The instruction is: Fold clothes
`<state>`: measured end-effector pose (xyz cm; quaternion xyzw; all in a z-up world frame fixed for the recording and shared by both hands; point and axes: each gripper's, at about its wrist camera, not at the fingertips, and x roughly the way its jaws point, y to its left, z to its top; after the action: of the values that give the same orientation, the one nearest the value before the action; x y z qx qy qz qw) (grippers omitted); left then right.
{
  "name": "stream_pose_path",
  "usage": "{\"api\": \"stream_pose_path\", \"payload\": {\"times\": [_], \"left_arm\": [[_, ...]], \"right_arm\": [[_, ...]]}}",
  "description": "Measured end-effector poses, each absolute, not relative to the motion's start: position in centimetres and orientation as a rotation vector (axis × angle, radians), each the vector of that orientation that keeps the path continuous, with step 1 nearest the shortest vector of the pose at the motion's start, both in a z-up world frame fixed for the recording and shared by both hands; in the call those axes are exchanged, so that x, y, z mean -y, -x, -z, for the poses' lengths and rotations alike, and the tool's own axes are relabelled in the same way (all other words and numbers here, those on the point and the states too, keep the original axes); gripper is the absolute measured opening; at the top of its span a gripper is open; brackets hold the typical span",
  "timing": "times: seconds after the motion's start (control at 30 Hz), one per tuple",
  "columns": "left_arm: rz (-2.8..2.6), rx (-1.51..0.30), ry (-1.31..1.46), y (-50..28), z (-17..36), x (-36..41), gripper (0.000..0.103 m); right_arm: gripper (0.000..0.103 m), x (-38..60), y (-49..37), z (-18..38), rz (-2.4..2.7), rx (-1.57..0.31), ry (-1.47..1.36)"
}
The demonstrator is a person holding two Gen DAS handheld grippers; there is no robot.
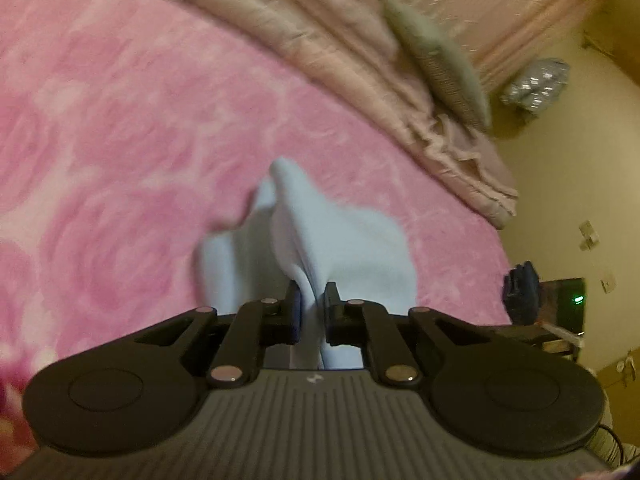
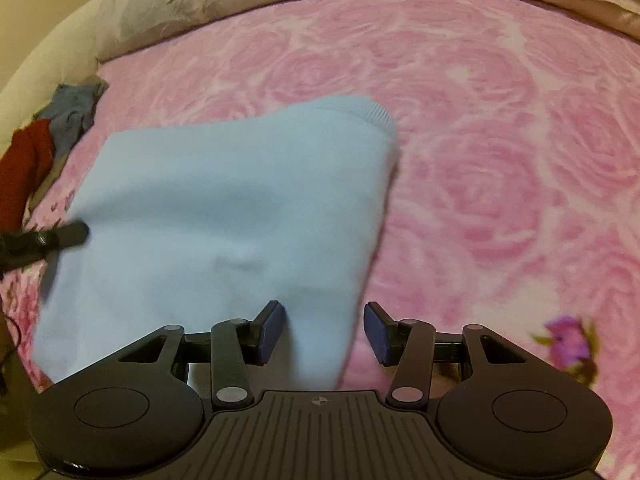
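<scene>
1. Left wrist view was blurred throughout. The left gripper had its two dark fingers drawn close together, pinching a fold of the light blue garment between them. Cloth ran down behind the fingers and was cut off by the gripper body, so the held edge could not be made out.
2. Ahead of that gripper, the garment rose in a soft peak over the pink rose-patterned blanket.
3. Further ahead and to its right lay a rumpled beige quilt with a grey-green cushion resting on it, both smeared by blur.
4. Far to its right, at the bed's edge, stood a dark object with a small green light; what it was could not be told.
5. Right wrist view showed the right gripper with its blue-padded fingers set wide apart. A lower corner of the garment hung between them, touching the left pad; whether it touched the right pad was unclear.
6. The garment spread ahead and left of this gripper, its ribbed hem at the far end.
7. At the garment's left edge, the other gripper's dark tip showed, mostly cut off.
8. Far left lay dark red and grey-blue clothes, partly out of frame.
</scene>
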<state>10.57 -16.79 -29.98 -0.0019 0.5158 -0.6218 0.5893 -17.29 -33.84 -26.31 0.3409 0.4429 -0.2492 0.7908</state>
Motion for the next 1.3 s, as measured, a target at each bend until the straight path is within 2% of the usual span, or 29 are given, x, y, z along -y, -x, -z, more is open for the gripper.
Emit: {"api": "stream_pose_path", "payload": {"times": [0.13, 0.53, 0.67, 0.77, 0.83, 0.87, 0.9, 0.93, 1.13, 1.3], "left_arm": [[1.428, -1.237, 0.078, -11.5, 32.0, 16.1, 0.008], [1.454, -1.173, 0.041, -11.1, 31.5, 16.5, 0.008], [1.415, -1.179, 0.017, -11.0, 33.1, 16.6, 0.011], [1.375, -1.165, 0.033, -10.6, 32.3, 15.9, 0.014], [1.332, -1.153, 0.059, -10.1, 31.2, 14.2, 0.015], [1.311, -1.147, 0.077, -9.8, 30.6, 12.9, 0.020], [1.292, -1.155, 0.109, -9.5, 30.3, 11.5, 0.025], [1.273, -1.176, 0.151, -9.3, 30.1, 10.0, 0.031], [1.195, -1.309, 0.341, -6.6, 31.2, 3.3, 0.035], [1.121, -1.358, 0.443, -5.3, 33.4, 3.3, 0.037]], "right_arm": [[0.050, 33.6, 16.8, 26.5, 0.544, -0.954, -0.724], [0.050, 32.8, 16.9, 26.3, 0.556, -0.930, -0.714], [0.050, 32.2, 17.9, 26.7, 0.557, -0.871, -0.711], [0.050, 30.9, 19.4, 26.0, 0.583, -0.788, -0.687], [0.061, 29.4, 21.3, 25.3, 0.608, -0.708, -0.661], [0.080, 28.5, 22.4, 25.0, 0.622, -0.663, -0.643], [0.085, 27.3, 23.7, 24.6, 0.634, -0.620, -0.614], [0.085, 26.0, 24.9, 24.2, 0.647, -0.590, -0.572], [0.085, 18.3, 26.9, 23.2, 0.664, -0.591, -0.371], [0.085, 15.3, 23.8, 24.6, 0.664, -0.653, -0.181]]}}
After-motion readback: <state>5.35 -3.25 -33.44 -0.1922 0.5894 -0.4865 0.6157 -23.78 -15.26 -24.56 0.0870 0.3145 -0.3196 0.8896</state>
